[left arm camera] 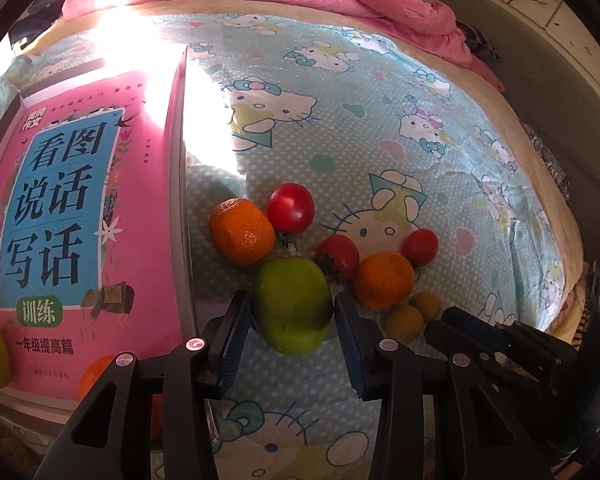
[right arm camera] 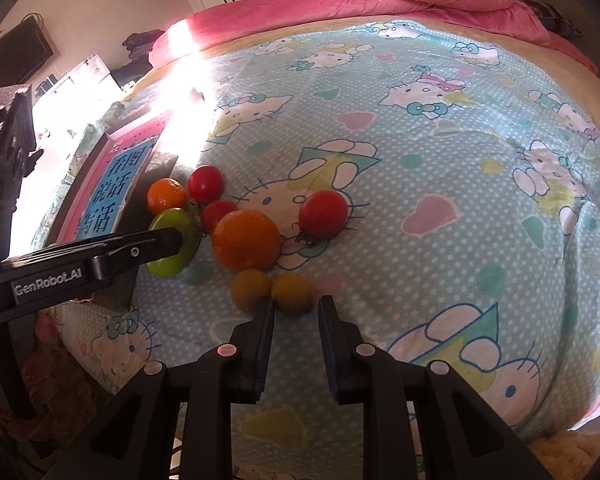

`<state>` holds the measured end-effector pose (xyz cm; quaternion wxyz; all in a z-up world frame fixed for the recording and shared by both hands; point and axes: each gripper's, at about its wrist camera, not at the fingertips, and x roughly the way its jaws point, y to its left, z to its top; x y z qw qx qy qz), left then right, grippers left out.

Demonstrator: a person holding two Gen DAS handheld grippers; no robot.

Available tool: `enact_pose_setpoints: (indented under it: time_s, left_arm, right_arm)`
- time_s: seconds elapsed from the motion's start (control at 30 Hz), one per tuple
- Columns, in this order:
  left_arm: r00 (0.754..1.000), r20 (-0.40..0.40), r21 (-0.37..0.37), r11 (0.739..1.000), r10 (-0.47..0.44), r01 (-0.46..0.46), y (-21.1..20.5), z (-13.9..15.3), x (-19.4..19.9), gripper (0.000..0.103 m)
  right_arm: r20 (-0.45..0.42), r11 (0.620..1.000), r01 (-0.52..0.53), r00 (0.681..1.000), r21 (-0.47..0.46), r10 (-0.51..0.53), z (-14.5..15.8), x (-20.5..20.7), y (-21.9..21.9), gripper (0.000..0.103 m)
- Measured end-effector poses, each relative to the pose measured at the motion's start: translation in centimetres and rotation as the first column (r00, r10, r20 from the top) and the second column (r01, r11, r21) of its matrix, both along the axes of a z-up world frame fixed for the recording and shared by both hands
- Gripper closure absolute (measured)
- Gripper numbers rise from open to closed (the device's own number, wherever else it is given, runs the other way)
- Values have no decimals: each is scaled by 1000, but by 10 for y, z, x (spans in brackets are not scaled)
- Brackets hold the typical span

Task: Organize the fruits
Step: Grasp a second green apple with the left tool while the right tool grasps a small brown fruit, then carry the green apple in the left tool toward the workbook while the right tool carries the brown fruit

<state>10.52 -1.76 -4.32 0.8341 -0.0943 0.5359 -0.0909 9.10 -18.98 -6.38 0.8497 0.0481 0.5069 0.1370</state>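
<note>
Left gripper [left arm camera: 293,312] with its jaws closed against both sides of the green fruit [left arm camera: 292,306], which rests on the cartoon-print bedsheet [left arm camera: 440,208] just beside the pink book [left arm camera: 88,216]. Behind it lie two oranges [left arm camera: 242,230], three tomatoes [left arm camera: 290,207] and two small yellowish fruits [left arm camera: 404,323]. Right gripper [right arm camera: 296,308], narrowed to its closest, holds nothing; the nearer yellowish fruit sits just beyond its fingertips.

Green fruit [left arm camera: 292,306], perhaps apple, beside oranges [left arm camera: 242,231], tomatoes [left arm camera: 290,207] on bedsheet [left arm camera: 440,208]
</note>
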Motion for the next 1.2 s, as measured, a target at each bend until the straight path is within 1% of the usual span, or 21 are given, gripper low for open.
enact_pose_setpoints:
  time_s: [0.13,0.27,0.43,0.63,0.87,1.13,1.2]
  left_arm:
    - [1000,-10,-2,1000,-12,12,-3,-1,-2,59]
    - [1000,-15,26,999,-21,21,-8,-3,0,58]
    - [1000,-15,42,999,-27,27,-11,-4,5,57]
    - [999,-12,69,997,-40,40,-17,-6,7,53]
    - [999,-13,65,997,-41,42,-17,-7,8,53]
    - [999,-2,91,994,-54,54,-22,-8,8,54]
    - [999,2,92,994,-54,54,-22,-8,9,55]
  right_arm:
    - [-9,1000,3,1000,-5,-3,-2,1,-1,79]
    - [-12,1000,3,1000,-3,-3,-4,5,0,79]
    - [-17,1000,-7,1000,-1,7,-8,11,3,79]
    - [1,999,-35,999,-10,35,-8,15,9,79]
    - [15,995,-83,996,-57,84,-11,23,21,79]
    - [26,992,-94,995,-79,96,-9,22,24,79]
    - [37,993,-89,995,-75,92,-7,20,22,79]
